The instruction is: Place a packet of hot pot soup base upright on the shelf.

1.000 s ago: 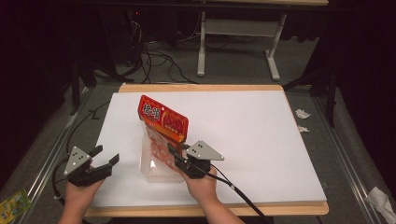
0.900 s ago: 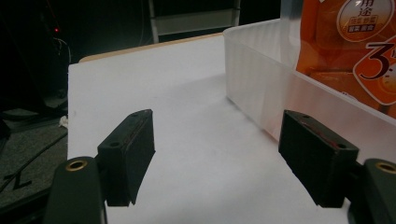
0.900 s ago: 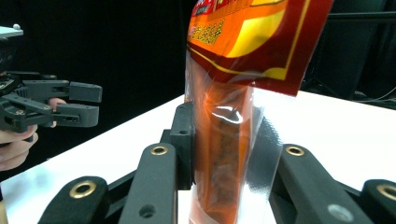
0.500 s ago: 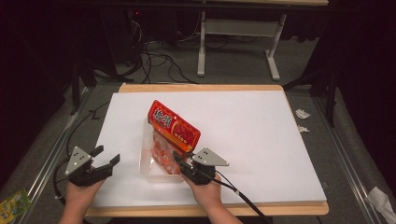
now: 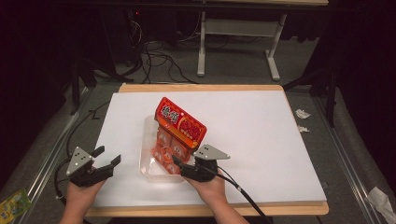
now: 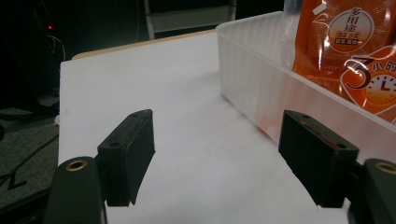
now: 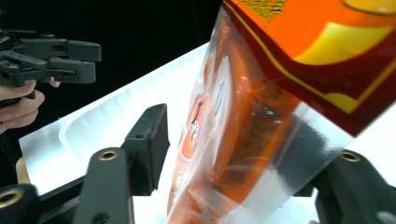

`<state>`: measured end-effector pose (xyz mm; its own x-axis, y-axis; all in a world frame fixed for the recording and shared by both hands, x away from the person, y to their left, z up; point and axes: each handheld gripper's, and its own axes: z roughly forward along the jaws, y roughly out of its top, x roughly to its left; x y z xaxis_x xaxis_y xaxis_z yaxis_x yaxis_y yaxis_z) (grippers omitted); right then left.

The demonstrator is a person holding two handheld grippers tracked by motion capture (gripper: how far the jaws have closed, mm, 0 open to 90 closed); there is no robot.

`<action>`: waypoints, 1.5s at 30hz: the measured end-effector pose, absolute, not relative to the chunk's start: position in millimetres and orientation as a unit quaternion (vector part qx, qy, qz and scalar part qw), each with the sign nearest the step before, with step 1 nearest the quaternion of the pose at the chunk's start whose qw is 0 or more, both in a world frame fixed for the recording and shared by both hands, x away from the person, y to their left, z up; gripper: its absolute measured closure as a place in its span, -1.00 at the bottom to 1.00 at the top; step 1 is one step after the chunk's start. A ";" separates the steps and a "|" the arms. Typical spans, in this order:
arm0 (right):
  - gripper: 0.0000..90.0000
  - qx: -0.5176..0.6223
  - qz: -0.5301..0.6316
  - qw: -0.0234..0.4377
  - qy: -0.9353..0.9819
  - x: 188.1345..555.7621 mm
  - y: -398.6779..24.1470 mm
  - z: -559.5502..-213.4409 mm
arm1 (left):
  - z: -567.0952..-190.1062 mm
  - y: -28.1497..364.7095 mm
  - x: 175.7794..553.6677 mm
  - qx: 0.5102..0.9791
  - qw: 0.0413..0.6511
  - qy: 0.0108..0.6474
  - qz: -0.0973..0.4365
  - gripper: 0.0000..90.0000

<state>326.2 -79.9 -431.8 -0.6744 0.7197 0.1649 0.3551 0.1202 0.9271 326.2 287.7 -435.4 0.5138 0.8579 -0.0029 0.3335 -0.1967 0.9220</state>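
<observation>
Near the front edge of the white counter (image 5: 280,140), a red-topped packet of orange sachets (image 5: 180,128) leans tilted in a clear plastic tray (image 5: 145,154), its lower end inside and its header poking out. The right gripper (image 5: 180,165) has just been opening its jaws; the packet sits between them, apparently let go to settle there. The left gripper (image 5: 105,158) waits beside the tray, jaws open and empty.

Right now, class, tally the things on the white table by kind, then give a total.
Clear plastic tray: 1
Orange snack bag: 1
Hand-held grippers: 2, the left gripper and the right gripper
Total: 4
</observation>
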 end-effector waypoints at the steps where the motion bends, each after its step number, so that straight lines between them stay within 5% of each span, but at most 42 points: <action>1: -0.09 0.368 0.551 0.163 0.732 326.8 -80.4 -431.7 | -435.4 287.7 326.1 0.724 0.482 0.411 0.273 -0.39; 17: -0.58 0.375 0.551 0.162 0.728 309.6 -132.3 -418.0 | -437.0 285.2 326.0 0.729 0.484 0.406 0.265 -0.39; 34: -0.72 0.485 0.491 0.275 0.670 277.8 -313.1 -431.4 | -439.4 274.8 322.4 0.734 0.487 0.412 0.232 -0.49; 45: -0.90 0.482 0.497 0.283 0.664 273.9 -321.7 -436.2 | -440.2 267.0 325.2 0.742 0.474 0.418 0.222 -0.73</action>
<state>273.9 -321.7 -436.2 -0.3756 0.9211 0.1027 0.3583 0.0421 0.9327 325.2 267.0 -440.2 0.5516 0.8315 -0.0663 0.4097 -0.2009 0.8898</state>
